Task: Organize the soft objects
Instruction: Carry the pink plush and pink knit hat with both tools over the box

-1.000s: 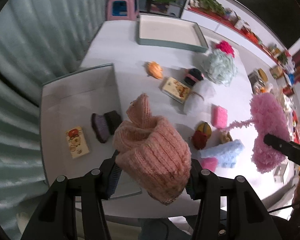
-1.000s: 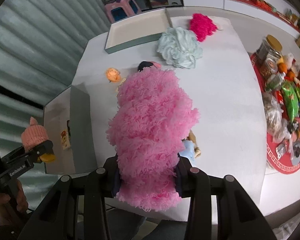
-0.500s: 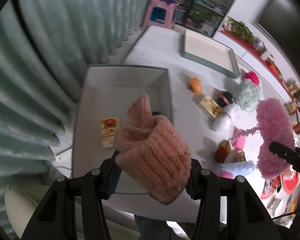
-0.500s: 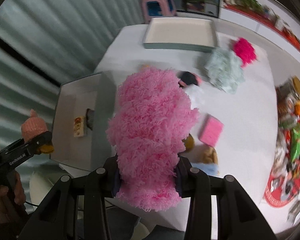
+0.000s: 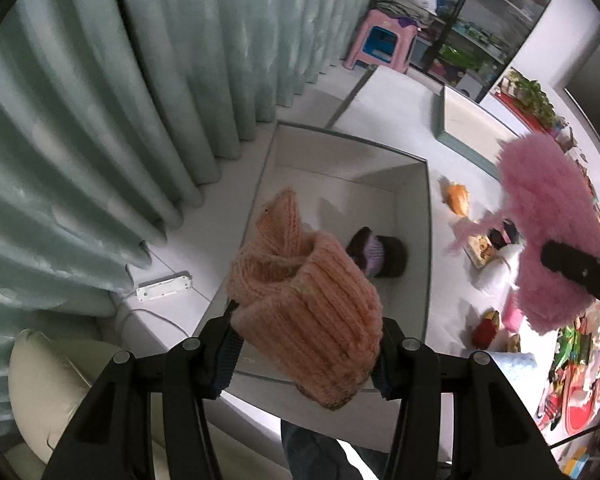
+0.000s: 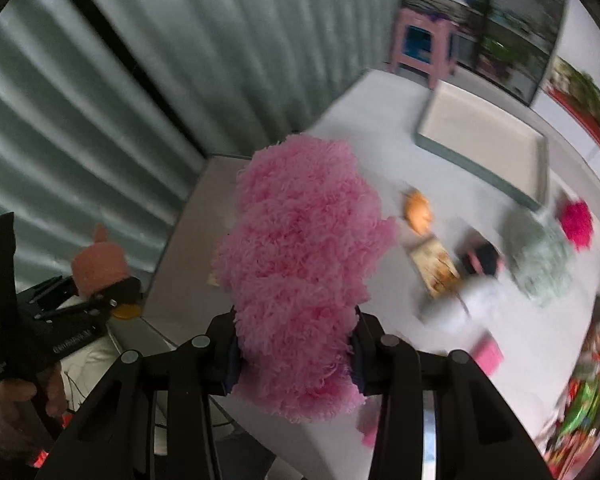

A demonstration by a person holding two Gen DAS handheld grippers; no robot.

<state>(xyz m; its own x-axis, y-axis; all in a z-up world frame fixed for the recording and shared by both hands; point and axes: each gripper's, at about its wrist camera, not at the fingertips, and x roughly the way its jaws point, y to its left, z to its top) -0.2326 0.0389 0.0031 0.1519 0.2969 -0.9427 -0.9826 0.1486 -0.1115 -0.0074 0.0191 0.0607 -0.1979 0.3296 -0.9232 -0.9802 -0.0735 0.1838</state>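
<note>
Pale green pleated curtains (image 5: 112,128) fill the whole near side of the room, hanging just beside the white tabletop (image 5: 396,120). On the tabletop edge nearest the curtains sits a large open grey-white cardboard box (image 5: 412,216); inside it lies a small purple and dark brown knitted piece (image 5: 380,256). Further along the tabletop rests a shallow rectangular tray with a teal rim (image 6: 480,168).

The left gripper (image 5: 306,354) is clamped on a salmon-pink ribbed knitted hat (image 5: 304,312), holding it in the air above the box's near end. The right gripper (image 6: 296,356) is squeezed onto a fluffy pink shaggy yarn bundle (image 6: 300,280), carried above the tabletop beside the box; seen from the left wrist camera, a loose strand trails off it.

Scattered on the tabletop beyond the box are a pale mint fluffy pompom (image 6: 540,264), a magenta fluffy pompom (image 6: 576,224) just beside it, a small orange plush toy (image 6: 418,212), a flat printed card with cartoon pictures (image 6: 436,268), a black round item with a pink band (image 6: 482,258) and a pink square sponge (image 6: 488,354). A pink plastic stool (image 5: 380,40) stands on the floor past the tabletop, in front of dark shelving.

White lettering runs along the left gripper's black body in the right wrist view, too blurred to read. A white power strip (image 5: 164,286) with its cable lies below the curtains.
</note>
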